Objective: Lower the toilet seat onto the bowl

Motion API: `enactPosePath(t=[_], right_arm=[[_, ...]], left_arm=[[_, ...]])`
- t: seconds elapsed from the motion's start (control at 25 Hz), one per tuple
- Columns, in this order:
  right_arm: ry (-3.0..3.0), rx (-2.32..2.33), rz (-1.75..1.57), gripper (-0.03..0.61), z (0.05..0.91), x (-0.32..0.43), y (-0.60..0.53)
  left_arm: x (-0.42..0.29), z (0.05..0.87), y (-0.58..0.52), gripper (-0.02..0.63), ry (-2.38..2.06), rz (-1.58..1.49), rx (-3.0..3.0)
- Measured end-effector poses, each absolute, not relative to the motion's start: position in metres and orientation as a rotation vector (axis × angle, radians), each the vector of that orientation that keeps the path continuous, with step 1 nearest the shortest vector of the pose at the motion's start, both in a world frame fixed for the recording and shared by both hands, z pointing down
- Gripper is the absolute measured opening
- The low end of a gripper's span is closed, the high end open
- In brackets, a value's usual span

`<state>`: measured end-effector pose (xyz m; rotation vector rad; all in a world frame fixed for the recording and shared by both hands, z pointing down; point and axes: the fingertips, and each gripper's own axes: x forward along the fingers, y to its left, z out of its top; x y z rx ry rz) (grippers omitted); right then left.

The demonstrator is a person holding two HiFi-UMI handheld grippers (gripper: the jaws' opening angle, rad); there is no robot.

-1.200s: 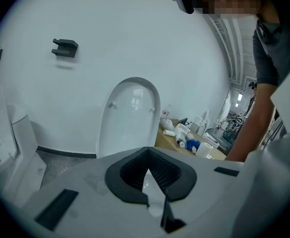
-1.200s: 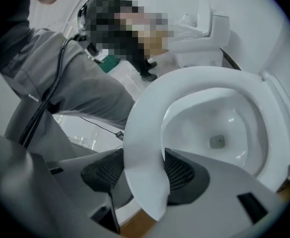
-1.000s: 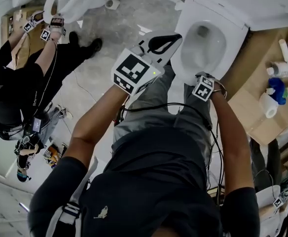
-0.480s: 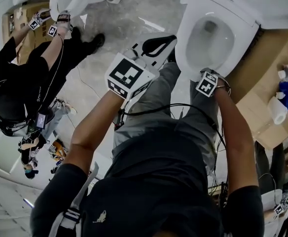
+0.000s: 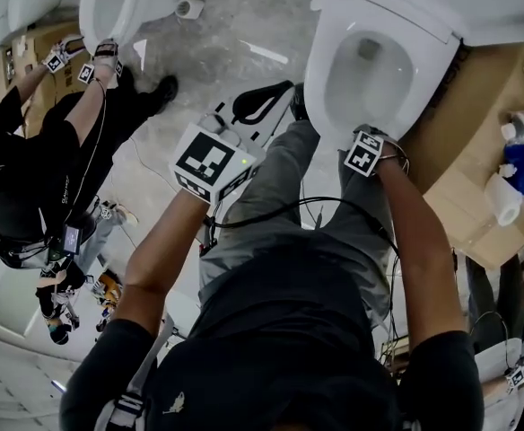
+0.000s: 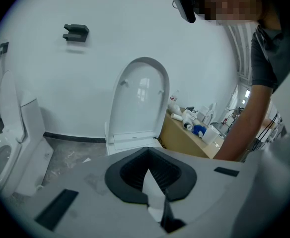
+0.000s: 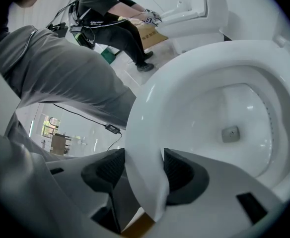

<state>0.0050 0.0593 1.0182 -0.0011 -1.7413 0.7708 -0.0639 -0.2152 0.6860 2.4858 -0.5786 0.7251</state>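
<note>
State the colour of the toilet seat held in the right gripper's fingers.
White and glossy; the toilet seat shows best in the right gripper view.

You wear a dark short-sleeved shirt (image 5: 280,330) (a small pale emblem on it) and grey trousers (image 5: 280,171). A black cable (image 5: 329,199) loops across them. White cubes (image 5: 210,164) with black square markers top your left gripper (image 5: 266,101) and right gripper (image 7: 145,170).

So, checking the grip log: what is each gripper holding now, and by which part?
The right gripper is clamped on the toilet seat, at its front rim. The left gripper holds nothing; its jaws are shut.
</note>
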Motion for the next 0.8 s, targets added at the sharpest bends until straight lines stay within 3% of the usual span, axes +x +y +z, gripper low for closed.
enactPosePath(t=[0.36, 0.64, 0.76, 0.8], right_arm=[[-1.748, 0.008, 0.795, 0.255, 1.027, 0.002, 0.058], [-1.81, 0.263, 0.842, 0.278, 0.978, 0.018, 0.045], [-1.768, 0.356, 0.91, 0.27, 0.95, 0.032, 0.049], [-1.743, 0.383, 0.929, 0.226, 0.941, 0.037, 0.051]], left_arm=[[-0.067, 0.693, -0.207, 0.003, -0.577, 0.745, 2.467], [-0.056, 0.664, -0.2, 0.003, -0.532, 0.706, 2.481], [-0.052, 0.646, -0.198, 0.003, -0.508, 0.691, 2.501], [-0.051, 0.639, -0.198, 0.003, -0.503, 0.687, 2.507]])
